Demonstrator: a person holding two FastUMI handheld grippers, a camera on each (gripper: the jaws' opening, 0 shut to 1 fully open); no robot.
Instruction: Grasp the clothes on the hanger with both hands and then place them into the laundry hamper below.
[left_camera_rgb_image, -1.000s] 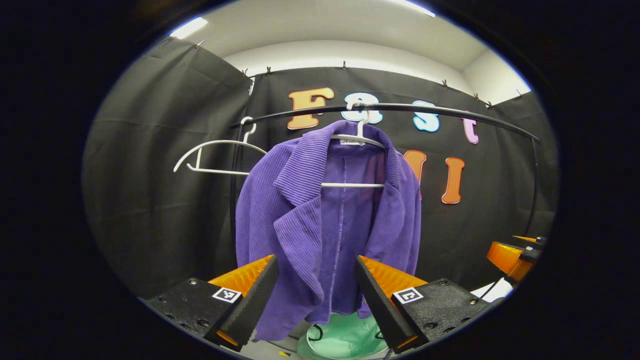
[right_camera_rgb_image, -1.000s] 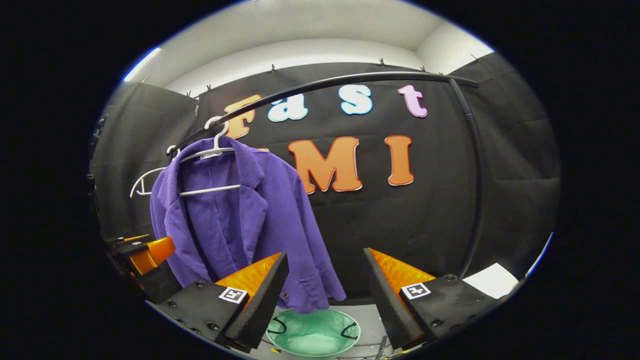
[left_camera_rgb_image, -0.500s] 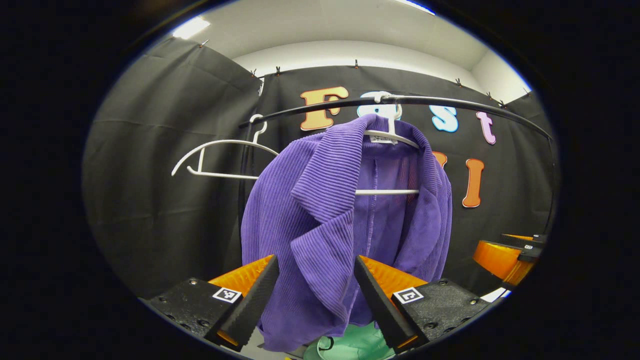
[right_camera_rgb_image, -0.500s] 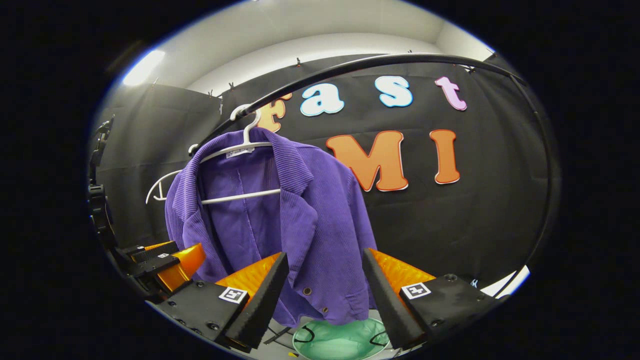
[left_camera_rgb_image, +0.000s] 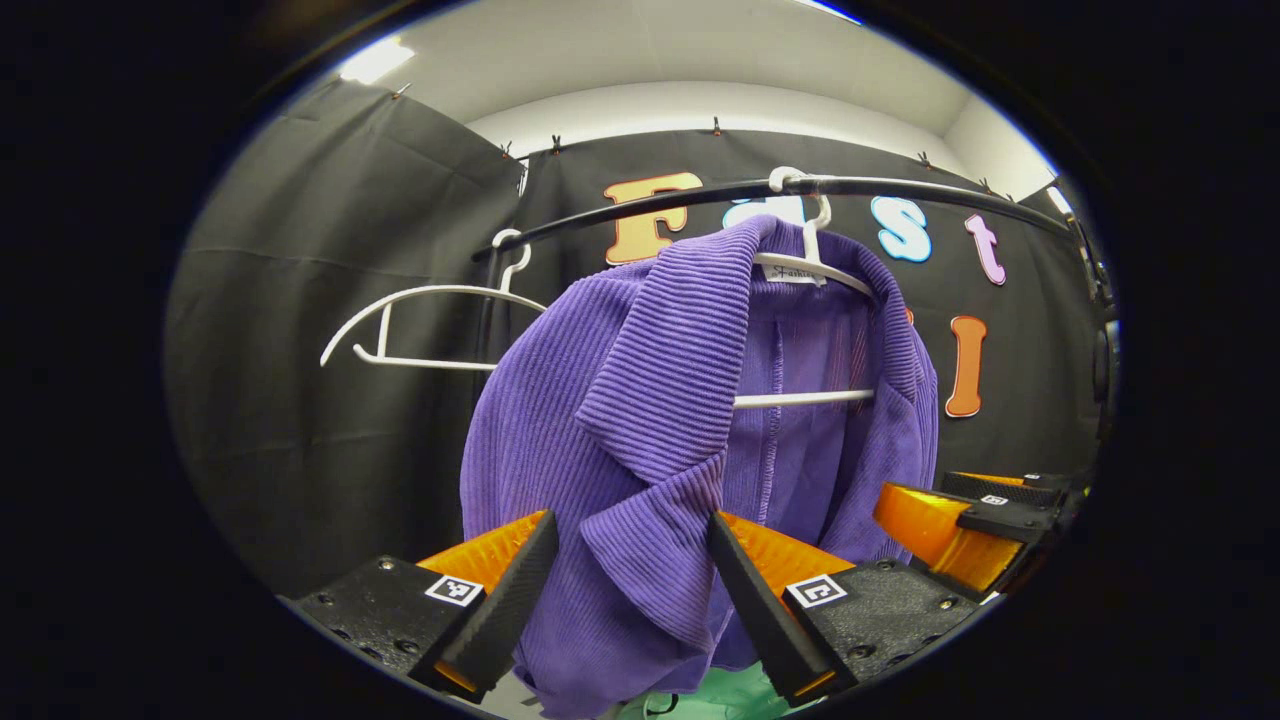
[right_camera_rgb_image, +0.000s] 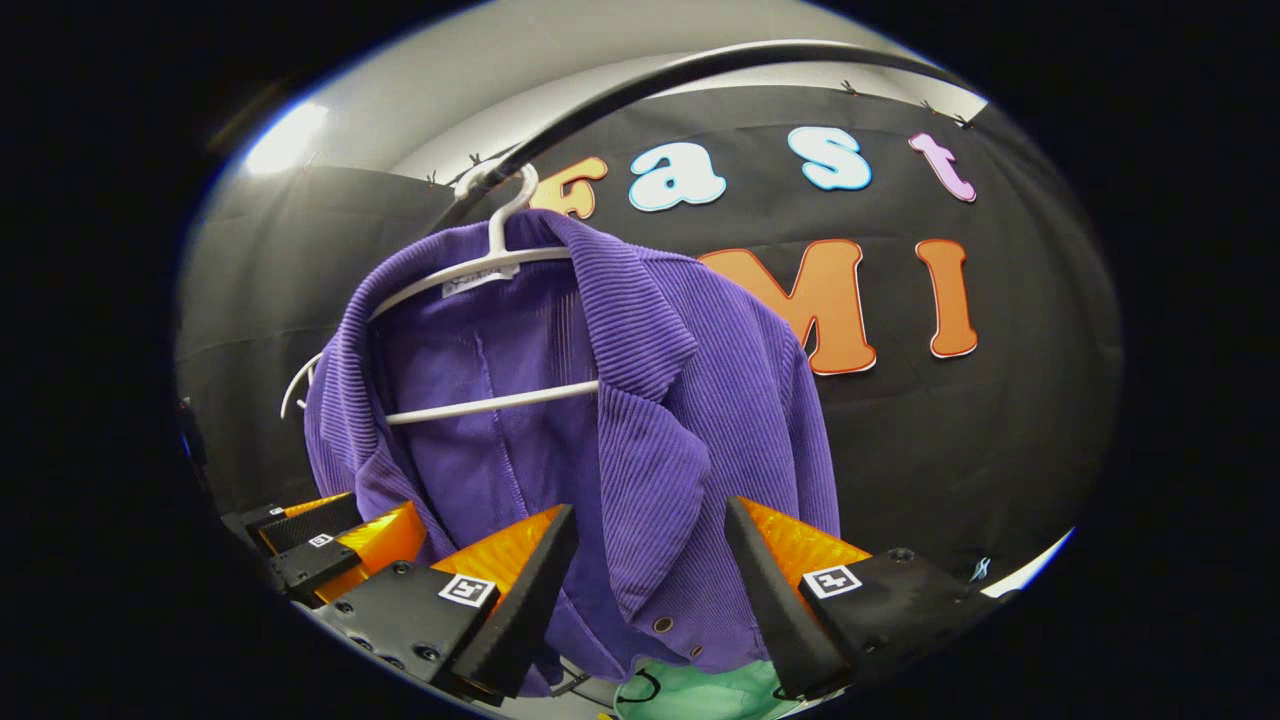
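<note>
1. A purple jacket (left_camera_rgb_image: 640, 420) hangs on a white hanger (left_camera_rgb_image: 810, 270) from the black rail (left_camera_rgb_image: 900, 187), above the green laundry hamper (right_camera_rgb_image: 700, 695).
2. The left gripper (left_camera_rgb_image: 625, 590) stands spread, its fingers flanking the jacket's front lapel without clamping it.
3. The right gripper (right_camera_rgb_image: 650, 590) is likewise apart around the other front panel.
4. A second white hanger (left_camera_rgb_image: 420, 325) hangs bare beside it.
</note>
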